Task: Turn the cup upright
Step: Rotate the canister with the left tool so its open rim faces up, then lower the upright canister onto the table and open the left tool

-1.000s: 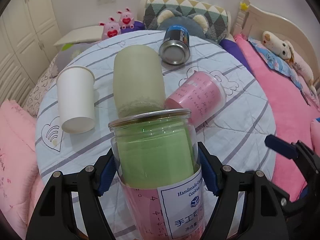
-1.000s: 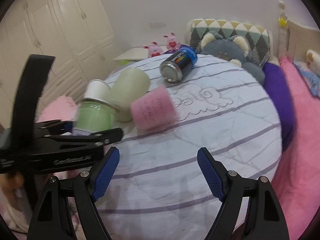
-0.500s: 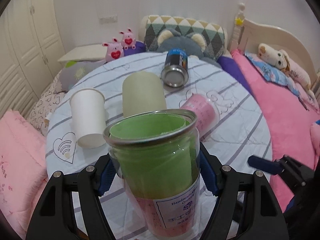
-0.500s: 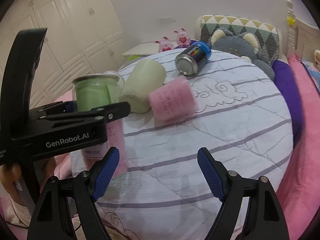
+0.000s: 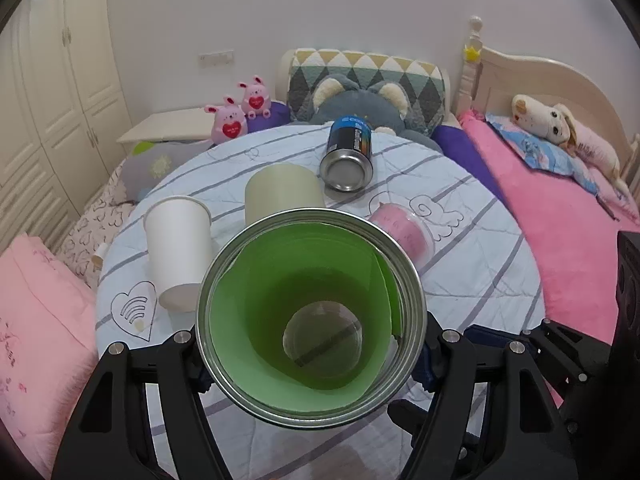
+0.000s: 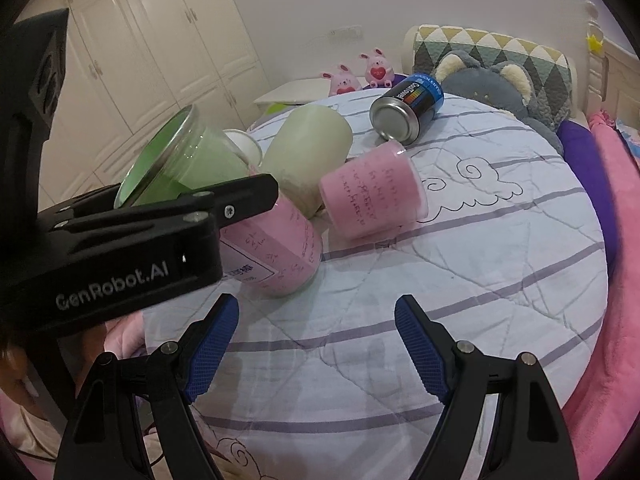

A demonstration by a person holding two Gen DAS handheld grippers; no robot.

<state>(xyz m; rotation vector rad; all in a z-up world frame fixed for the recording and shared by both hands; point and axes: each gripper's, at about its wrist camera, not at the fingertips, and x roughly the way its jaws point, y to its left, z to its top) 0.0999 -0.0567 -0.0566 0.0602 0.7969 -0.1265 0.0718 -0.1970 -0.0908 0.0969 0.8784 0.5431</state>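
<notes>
Biggest thing I see: the round table (image 6: 480, 280), covered w/ a pale blue quilted cloth w/ purple stripes and cloud/heart outlines.

Next, the left gripper (image 6: 224, 204): its jaws are clamped on the clear jar (image 5: 310, 312), one blue pad on each side of the body just below the rim. In the right wrist view its black arm crosses the jar's middle.

The jar itself: transparent w/ a metal-looking rim, upper half lined w/ green paper, lower half w/ pink paper carrying dark handwriting, plus a white label w/ blue print on the side. From the left wrist cam I look nearly straight down its open mouth to the clear base. In the right view it's tilted, mouth up and toward the left, base low near the table's near-left edge; can't tell if the base touches the cloth.

Right gripper (image 6: 316, 344): jaws spread wide, nothing between them, over the near part of the table.

Smaller stuff: pale green cup (image 5: 284, 192) on its side behind the jar; white paper cup (image 5: 178, 252) lying to its left; pink cup (image 6: 372, 196) on its side, touching the green one; blue can (image 6: 408, 108) on its side farther back.
</notes>
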